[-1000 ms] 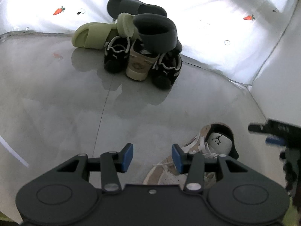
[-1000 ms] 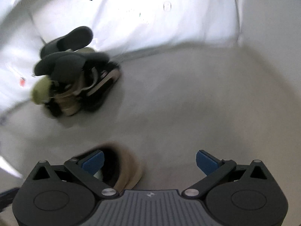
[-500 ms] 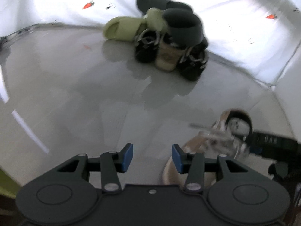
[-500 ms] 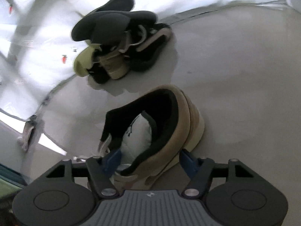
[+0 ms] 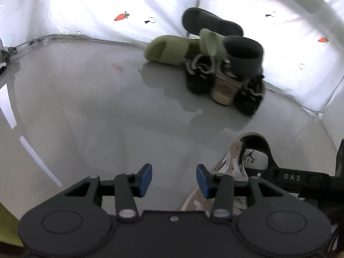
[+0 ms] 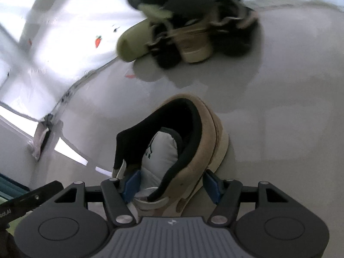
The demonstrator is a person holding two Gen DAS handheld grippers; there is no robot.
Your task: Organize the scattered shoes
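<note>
A tan high-top sneaker (image 6: 193, 129) with black lining and a white tongue sits between the fingers of my right gripper (image 6: 172, 186). That gripper is shut on the sneaker's collar, one pad by the tongue and one outside the side wall. In the left wrist view the same sneaker (image 5: 247, 157) lies low at the right, with the right gripper (image 5: 301, 178) on it. My left gripper (image 5: 174, 179) stands open over bare floor, holding nothing. Farther back is a pile: a green slide (image 5: 169, 49), dark grey slides (image 5: 245, 56), two black sneakers (image 5: 198, 79) and another tan sneaker (image 5: 224, 88).
The floor (image 5: 96, 107) is glossy grey. A white sheet (image 5: 86, 6) printed with small carrots rises behind the pile and along the right side. A green object (image 5: 6, 225) shows at the lower left edge.
My right gripper swung over the tan sneaker and its fingers came in around the collar. The left gripper turned leftward, so the pile now sits farther right in its view.
</note>
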